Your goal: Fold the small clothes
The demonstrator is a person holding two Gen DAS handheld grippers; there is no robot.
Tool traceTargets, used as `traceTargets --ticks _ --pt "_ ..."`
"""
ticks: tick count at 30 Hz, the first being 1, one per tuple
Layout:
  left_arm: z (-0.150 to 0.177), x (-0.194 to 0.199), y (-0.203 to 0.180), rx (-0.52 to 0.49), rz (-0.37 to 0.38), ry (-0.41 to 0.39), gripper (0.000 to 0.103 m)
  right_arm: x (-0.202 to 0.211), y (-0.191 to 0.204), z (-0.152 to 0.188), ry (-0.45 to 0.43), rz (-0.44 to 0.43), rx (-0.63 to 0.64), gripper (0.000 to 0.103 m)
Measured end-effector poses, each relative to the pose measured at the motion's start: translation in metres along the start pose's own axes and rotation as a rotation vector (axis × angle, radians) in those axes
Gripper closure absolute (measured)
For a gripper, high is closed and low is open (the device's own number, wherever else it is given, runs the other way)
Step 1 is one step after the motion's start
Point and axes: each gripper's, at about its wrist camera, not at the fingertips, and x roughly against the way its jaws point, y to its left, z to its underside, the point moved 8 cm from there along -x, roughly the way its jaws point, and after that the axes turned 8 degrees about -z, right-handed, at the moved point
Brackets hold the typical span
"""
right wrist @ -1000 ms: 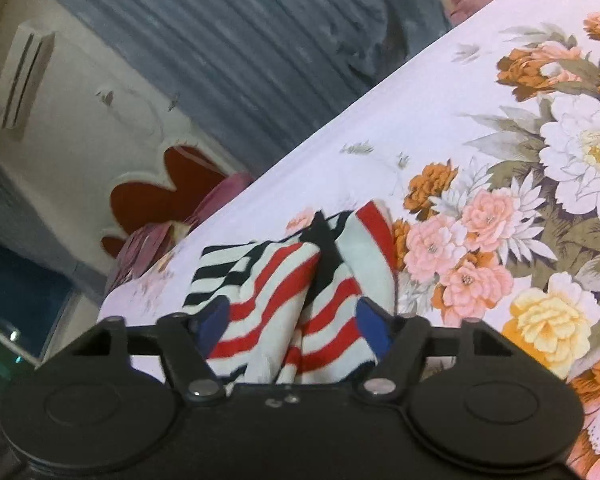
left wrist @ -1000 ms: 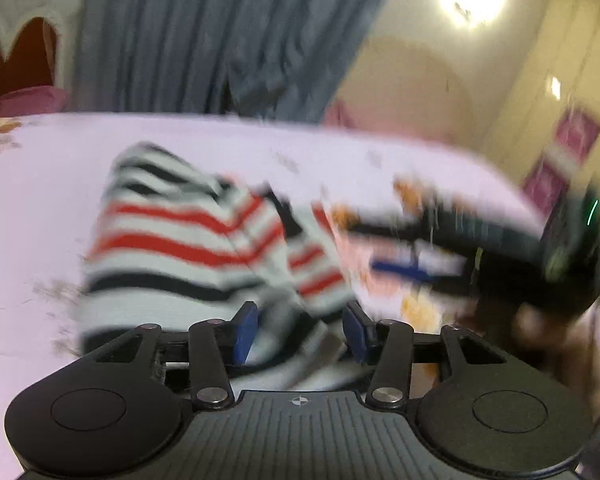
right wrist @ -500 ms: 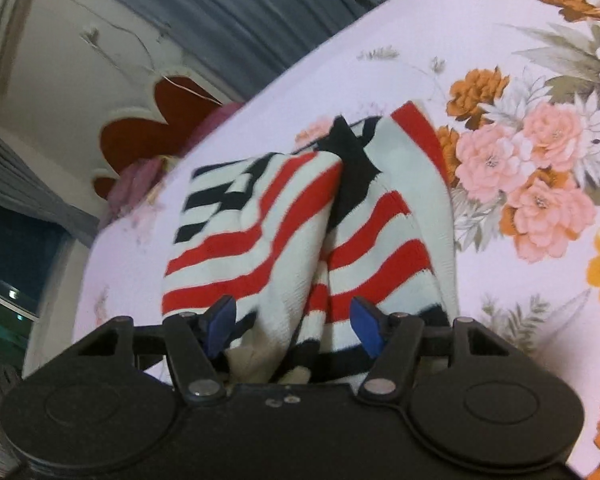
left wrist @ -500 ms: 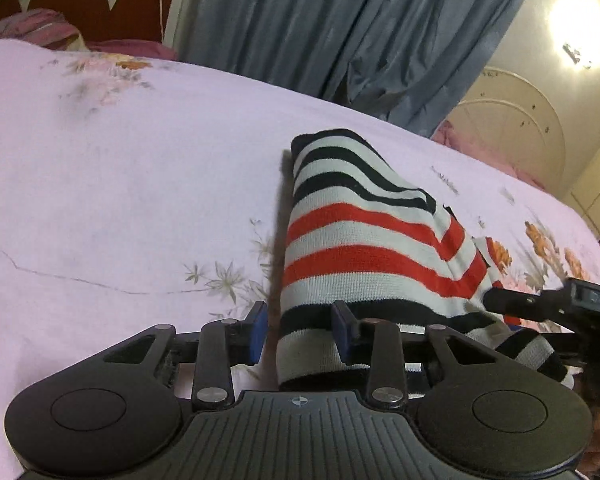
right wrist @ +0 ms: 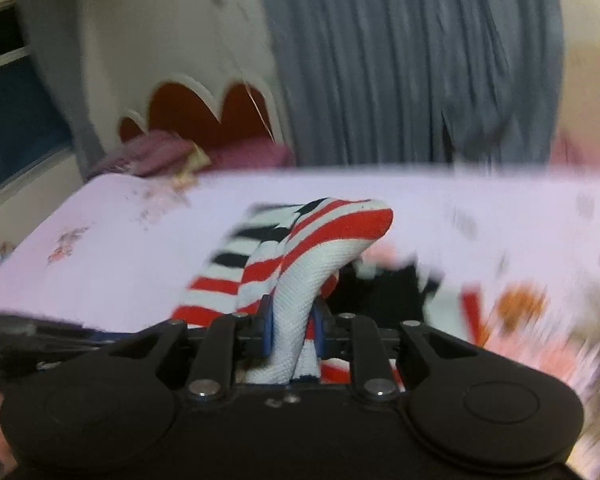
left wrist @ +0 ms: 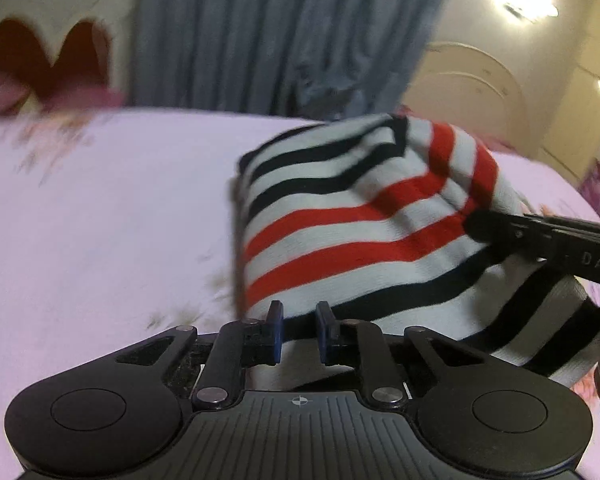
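Observation:
A small knitted garment (left wrist: 340, 240) with white, red and black stripes lies bunched on the pink floral bed sheet (left wrist: 100, 220). My left gripper (left wrist: 301, 330) is at its near hem, its jaws closing with the hem's edge pinched between the blue pads. In the right wrist view, my right gripper (right wrist: 292, 326) is closing on a raised white fold of the garment (right wrist: 300, 240), which arches up and away from the pads. The right gripper's black body (left wrist: 540, 236) reaches into the left wrist view from the right, against the cloth. Both views are blurred.
The bed sheet (right wrist: 100, 260) stretches away on all sides, with printed flowers at the right. A scalloped red headboard (left wrist: 44, 56) and purple pillows (right wrist: 160, 152) stand at the far left. Blue-grey curtains (left wrist: 280, 32) hang behind the bed, and a wardrobe (left wrist: 572, 112) is at the right.
Both grippers' jaws have narrowed onto the garment. The right gripper has rolled level and drawn up a fold, and the left has moved in on the hem.

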Motion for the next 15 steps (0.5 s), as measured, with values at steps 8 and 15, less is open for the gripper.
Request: traceTargets --ticks 8,15 --pt "0.006 -0.022 -0.067 -0.229 -0.026 0.067 0.087 -0.009 -0.079 0.061 0.130 0.034 -0.209 0.082" --pt "0.001 -0.024 -0.061 -0.192 0.008 0.085 0.087 -0.009 -0.105 0.044 0.079 0.038 -0.438 0.053"
